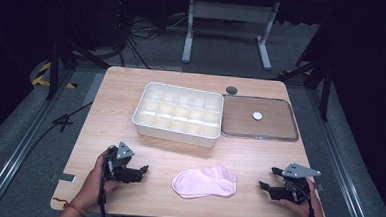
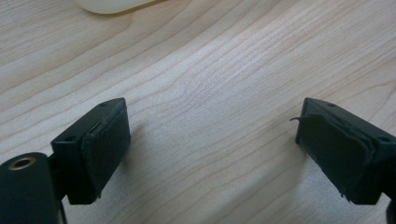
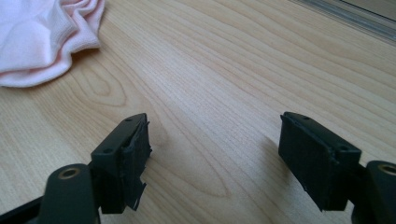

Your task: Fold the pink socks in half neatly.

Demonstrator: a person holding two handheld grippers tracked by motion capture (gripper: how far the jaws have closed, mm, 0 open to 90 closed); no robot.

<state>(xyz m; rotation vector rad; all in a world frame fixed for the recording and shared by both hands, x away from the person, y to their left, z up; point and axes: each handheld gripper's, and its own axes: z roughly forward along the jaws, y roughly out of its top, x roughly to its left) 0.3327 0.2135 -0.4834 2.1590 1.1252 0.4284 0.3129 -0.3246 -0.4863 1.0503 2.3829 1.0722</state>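
A pale pink sock (image 1: 205, 182) lies crumpled on the wooden table (image 1: 105, 114) near its front edge, between the two grippers. My left gripper (image 1: 144, 170) rests low at the front left, held by a hand, its jaws open and pointing right toward the sock, a short gap away. In the left gripper view the left gripper (image 2: 212, 144) has only bare wood between its jaws. My right gripper (image 1: 269, 178) sits at the front right, open, pointing left. The right gripper view has the sock (image 3: 42, 37) at its upper left, beyond the empty right gripper (image 3: 215, 149).
A white divided organiser tray (image 1: 141, 117) with several compartments stands at the table's middle back. To its right lies a shallow brown tray (image 1: 240, 128) with a small white disc (image 1: 256, 115) in it. A dark round knob (image 1: 231, 90) sits behind that tray.
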